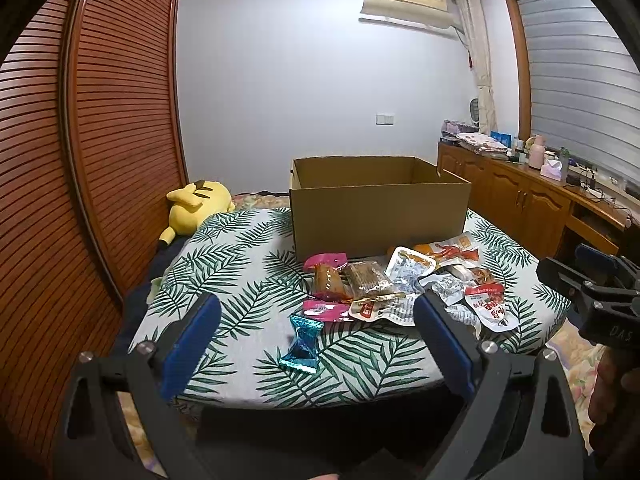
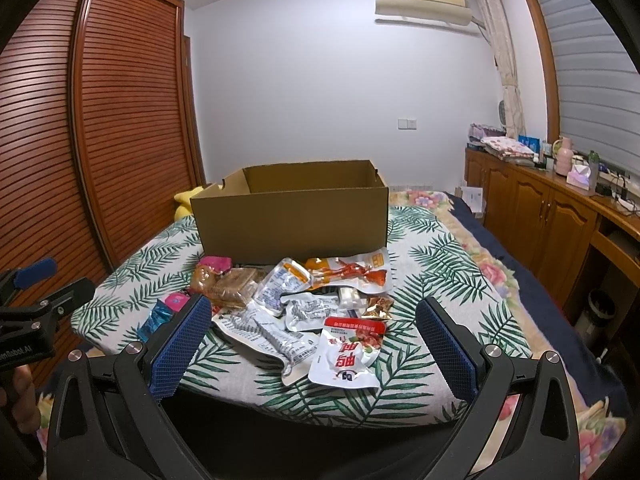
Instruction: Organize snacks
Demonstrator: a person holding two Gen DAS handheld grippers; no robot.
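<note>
Both tools hovered short of the leaf-print tabletop (image 2: 440, 264): left gripper (image 1: 316, 344) and right gripper (image 2: 316, 344) spread wide, holding nothing. Just ahead lay a blue twist-wrapped foil candy (image 1: 303, 344), apart from the heaped foil snack packets (image 2: 304, 308). Beyond, touching the heap, stood an open brown cardboard box (image 1: 380, 212), likely the destination.

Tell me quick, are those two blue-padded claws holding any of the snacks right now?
Left gripper: open, holding nothing, above the blue twisted foil candy.
Right gripper: open, holding nothing, above the white and red snack pouch.
</note>
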